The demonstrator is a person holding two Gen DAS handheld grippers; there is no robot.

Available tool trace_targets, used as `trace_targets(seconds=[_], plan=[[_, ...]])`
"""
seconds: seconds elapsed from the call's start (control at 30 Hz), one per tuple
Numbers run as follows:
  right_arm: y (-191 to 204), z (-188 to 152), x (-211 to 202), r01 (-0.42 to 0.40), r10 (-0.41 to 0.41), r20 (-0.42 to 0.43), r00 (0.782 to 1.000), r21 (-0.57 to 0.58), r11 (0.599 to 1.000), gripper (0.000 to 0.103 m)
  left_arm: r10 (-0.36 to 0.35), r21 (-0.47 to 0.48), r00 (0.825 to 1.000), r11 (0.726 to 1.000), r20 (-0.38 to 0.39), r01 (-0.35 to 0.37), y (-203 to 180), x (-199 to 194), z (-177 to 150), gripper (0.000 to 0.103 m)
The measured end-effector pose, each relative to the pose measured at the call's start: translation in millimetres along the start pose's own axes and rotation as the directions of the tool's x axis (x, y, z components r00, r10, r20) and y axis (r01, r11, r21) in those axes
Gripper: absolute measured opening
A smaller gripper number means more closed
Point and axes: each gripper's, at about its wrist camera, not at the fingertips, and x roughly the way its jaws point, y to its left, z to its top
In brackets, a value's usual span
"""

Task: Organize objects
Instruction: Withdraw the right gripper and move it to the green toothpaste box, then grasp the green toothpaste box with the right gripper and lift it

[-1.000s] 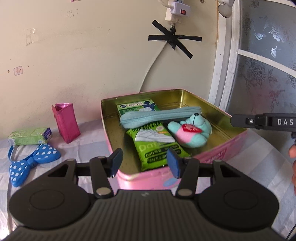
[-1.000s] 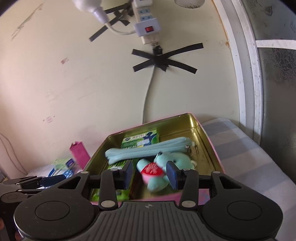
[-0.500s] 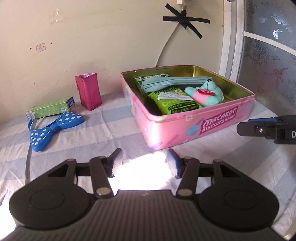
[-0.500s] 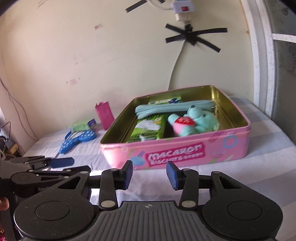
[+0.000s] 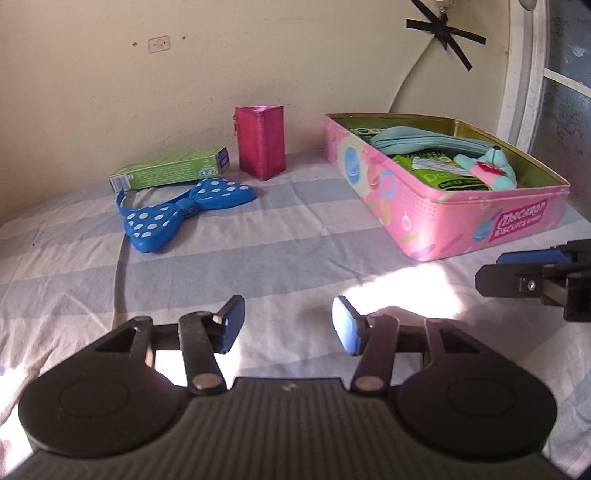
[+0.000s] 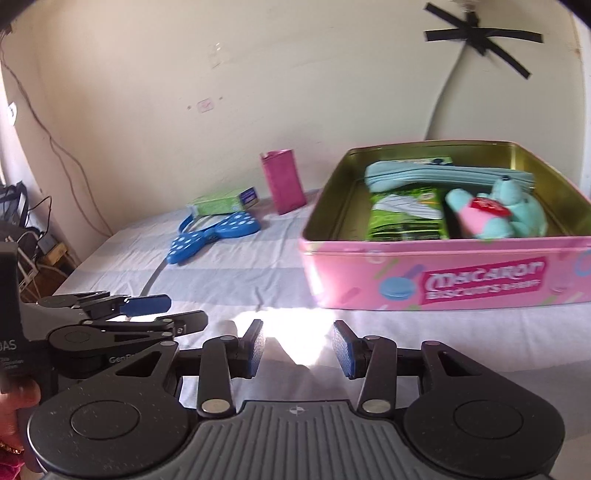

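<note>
An open pink biscuit tin [image 5: 424, 218] [image 6: 369, 280] stands on the striped sheet. It holds a teal pencil case [image 5: 424, 142] [image 6: 443, 175], a green wipes packet [image 5: 439, 173] [image 6: 406, 212] and a teal plush bear [image 5: 491, 170] [image 6: 495, 214]. Left of the tin are a magenta triangular box [image 5: 262, 142] [image 6: 282, 181], a green carton [image 5: 170, 171] [image 6: 221, 201] and a blue polka-dot bow [image 5: 184, 210] [image 6: 210, 236]. My left gripper [image 5: 288, 325] [image 6: 147, 314] is open and holds nothing, well in front of the bow. My right gripper [image 6: 297, 347] [image 5: 535, 273] is open too, in front of the tin.
The beige wall [image 5: 258, 55] runs close behind the objects, with a taped cable [image 6: 480, 35] above the tin. A white door frame [image 5: 524, 74] rises at the right. The sheet's left edge drops off to cables and plugs [image 6: 33, 236]. A hand [image 6: 14, 402] grips the left tool.
Both grippers have drawn back from over the tin and sunk lower. The tin now sits farther off, and the bow, carton and magenta box have come into fuller view. The jaws look unchanged.
</note>
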Motion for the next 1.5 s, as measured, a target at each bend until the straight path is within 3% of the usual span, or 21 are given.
trace_targets(seconds=[0.2, 0.33, 0.5, 0.63, 0.8, 0.9, 0.93, 1.03, 1.17, 1.27, 1.37, 1.43, 1.5], plan=[[25.7, 3.8, 27.1, -0.040, 0.039, -0.042, 0.998, -0.036, 0.999, 0.036, 0.040, -0.069, 0.999, 0.997, 0.000, -0.040, 38.7, 6.4, -10.5, 0.055], [41.6, 5.5, 49.7, -0.060, 0.057, -0.075, 0.996, -0.048, 0.997, 0.036, 0.115, -0.120, 0.993, 0.986, 0.009, -0.113, 74.3, 14.0, -16.0, 0.055], [57.0, 15.6, 78.6, -0.094, 0.090, -0.099, 0.991, -0.040, 0.995, 0.036, 0.178, -0.285, 0.984, 0.944, 0.006, -0.169, 130.0, 27.8, -15.3, 0.055], [67.0, 38.2, 102.9, -0.099, 0.095, -0.087, 0.992, -0.046, 0.994, 0.036, 0.127, -0.444, 0.992, 0.890, 0.023, -0.104, 161.1, 34.5, -2.1, 0.056], [81.7, 83.4, 141.4, -0.094, 0.093, -0.027, 0.995, -0.039, 0.995, 0.036, 0.122, -0.533, 0.988, 0.845, 0.096, -0.052, 181.3, 47.3, 17.5, 0.059], [97.7, 110.2, 170.5, -0.076, 0.075, -0.009, 0.997, -0.121, 0.990, 0.037, 0.117, -0.551, 0.989, 0.833, 0.088, -0.049, 188.1, 61.1, 10.5, 0.059], [104.2, 118.1, 180.7, -0.066, 0.065, -0.008, 0.998, -0.155, 0.986, 0.037, 0.113, -0.534, 0.990, 0.844, 0.088, -0.049, 189.1, 63.5, 10.0, 0.058], [122.8, 140.3, 212.6, -0.064, 0.059, -0.026, 0.998, -0.279, 0.958, 0.042, 0.134, -0.492, 0.987, 0.867, 0.087, -0.074, 188.4, 59.5, 13.9, 0.058], [142.5, 158.4, 261.3, -0.040, 0.009, -0.070, 0.997, -0.456, 0.889, 0.048, 0.105, -0.516, 0.992, 0.855, 0.064, -0.057, 196.3, 59.5, 14.4, 0.058], [147.6, 162.9, 294.4, -0.013, -0.053, -0.110, 0.992, -0.526, 0.851, 0.052, 0.090, -0.534, 0.994, 0.844, 0.062, -0.043, 199.8, 57.5, 13.8, 0.058], [154.2, 158.7, 306.1, 0.024, -0.094, -0.084, 0.992, -0.608, 0.794, 0.050, 0.088, -0.540, 0.994, 0.841, 0.062, -0.040, 200.0, 56.5, 13.3, 0.058], [158.8, 154.4, 303.8, 0.029, -0.092, -0.064, 0.994, -0.643, 0.765, 0.043, 0.088, -0.537, 0.994, 0.842, 0.062, -0.041, 200.9, 59.3, 14.4, 0.058], [166.2, 146.8, 292.6, 0.031, -0.082, -0.041, 0.996, -0.686, 0.727, 0.010, 0.094, -0.533, 0.994, 0.845, 0.062, -0.047, 200.5, 59.5, 14.2, 0.058]])
